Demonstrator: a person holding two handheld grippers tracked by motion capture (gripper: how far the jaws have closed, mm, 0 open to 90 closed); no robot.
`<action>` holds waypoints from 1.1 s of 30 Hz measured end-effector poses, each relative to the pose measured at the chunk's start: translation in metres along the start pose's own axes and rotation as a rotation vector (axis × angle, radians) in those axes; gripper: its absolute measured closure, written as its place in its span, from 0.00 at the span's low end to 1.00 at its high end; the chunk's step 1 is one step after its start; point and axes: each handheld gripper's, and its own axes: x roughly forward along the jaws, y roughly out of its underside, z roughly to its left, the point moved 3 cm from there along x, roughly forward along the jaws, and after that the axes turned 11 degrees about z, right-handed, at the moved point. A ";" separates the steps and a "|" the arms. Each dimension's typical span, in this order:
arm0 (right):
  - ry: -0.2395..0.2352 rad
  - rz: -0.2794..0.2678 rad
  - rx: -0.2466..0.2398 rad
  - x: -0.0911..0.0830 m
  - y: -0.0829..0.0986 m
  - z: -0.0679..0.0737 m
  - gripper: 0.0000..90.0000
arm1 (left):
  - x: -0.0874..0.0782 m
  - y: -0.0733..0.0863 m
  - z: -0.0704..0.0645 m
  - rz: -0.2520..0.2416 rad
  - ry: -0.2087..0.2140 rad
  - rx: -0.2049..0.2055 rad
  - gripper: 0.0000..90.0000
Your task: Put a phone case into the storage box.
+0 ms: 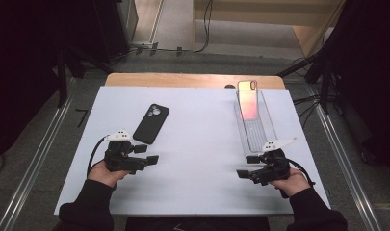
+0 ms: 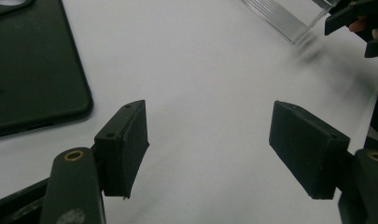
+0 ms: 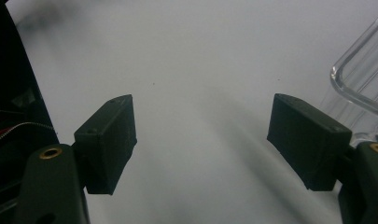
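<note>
High view, white table (image 1: 197,159), grey floor (image 1: 48,125) around, left gripper (image 1: 151,154) and right gripper (image 1: 244,166) wide open, empty

Two phones were there: one black (image 1: 151,123), lying flat just ahead of the left tongs (image 1: 145,156), and one pink (image 1: 248,99), standing in the far end of the tray. One clear tray (image 1: 265,126) lay just ahead of the right tongs (image 1: 247,167). One white board (image 1: 197,159) lay under both tongs.
</note>
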 end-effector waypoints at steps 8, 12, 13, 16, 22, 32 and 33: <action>0.003 0.004 -0.014 0.005 -0.004 -0.001 0.24 | 0.002 -0.006 0.012 -0.004 -0.017 -0.028 0.28; 0.004 -0.001 -0.005 0.003 -0.001 -0.003 0.24 | 0.003 -0.010 0.016 -0.011 -0.031 -0.037 0.28; 0.003 -0.001 -0.003 0.003 0.000 -0.002 0.24 | 0.004 -0.011 0.017 -0.013 -0.036 -0.039 0.28; 0.004 -0.002 -0.008 0.002 0.000 -0.002 0.24 | 0.003 -0.013 0.020 -0.021 -0.041 -0.050 0.28; 0.001 0.002 -0.008 0.003 -0.001 -0.002 0.24 | 0.002 -0.019 0.028 -0.026 -0.065 -0.065 0.28; 0.007 -0.005 -0.005 0.002 0.001 -0.003 0.24 | 0.008 -0.030 0.041 -0.008 -0.122 -0.063 0.24; 0.008 -0.003 -0.005 0.002 0.001 -0.003 0.24 | 0.008 -0.032 0.042 -0.009 -0.126 -0.065 0.24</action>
